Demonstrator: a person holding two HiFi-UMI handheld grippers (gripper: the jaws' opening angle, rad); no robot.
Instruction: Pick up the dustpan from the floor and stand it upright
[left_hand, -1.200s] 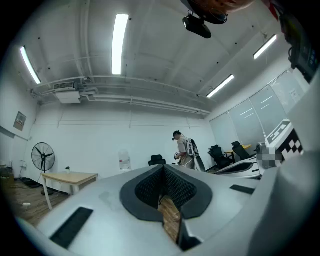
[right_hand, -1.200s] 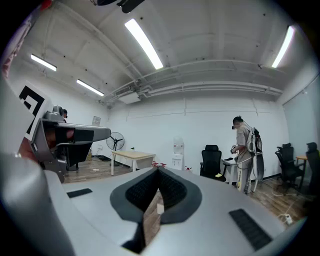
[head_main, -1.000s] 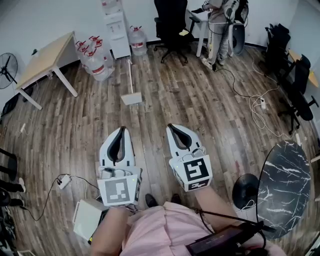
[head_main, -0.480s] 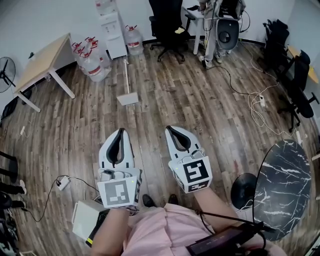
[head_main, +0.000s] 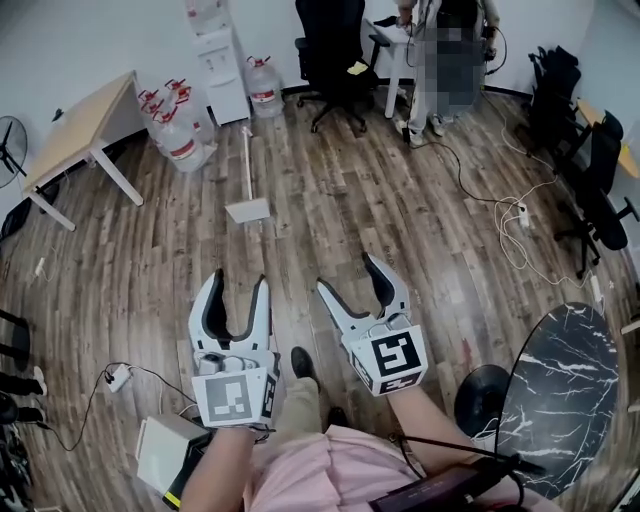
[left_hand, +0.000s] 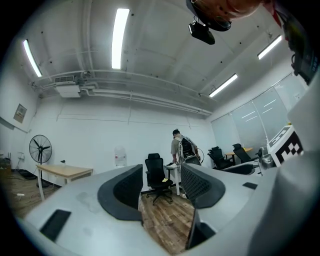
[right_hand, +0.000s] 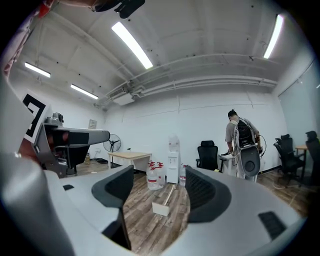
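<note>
Both hand-held grippers are standing released. The left hand-held gripper (head_main: 238, 284) is pointing roughly level toward the water dispenser (head_main: 215, 45). Its jaws have just been opening and are now standing well apart, with only bare floor (head_main: 330, 220) showing between them, so it is gripping and touching nothing. The right hand-held gripper (head_main: 348, 274) is hovering just beside the left one, on the side farther from the water dispenser. Its two dark pads are likewise standing wide apart and closing on nothing. In the right gripper view the dustpan (right_hand: 161, 207) is appearing in the gap between the jaws, but far beyond them and out of contact. The dustpan (head_main: 247, 209) is lying flat on the wooden floor, between the two hand-held grippers and the water dispenser. Its pale, boxy pan is facing the person. Its long, thin, light-coloured handle is running along the floor away from the person, with its far end lying near the water dispenser and the cluster of water bottles (head_main: 170, 125) standing just beside that dispenser. The dustpan is not standing upright, and both hand-held grippers are hovering well apart from it.
</note>
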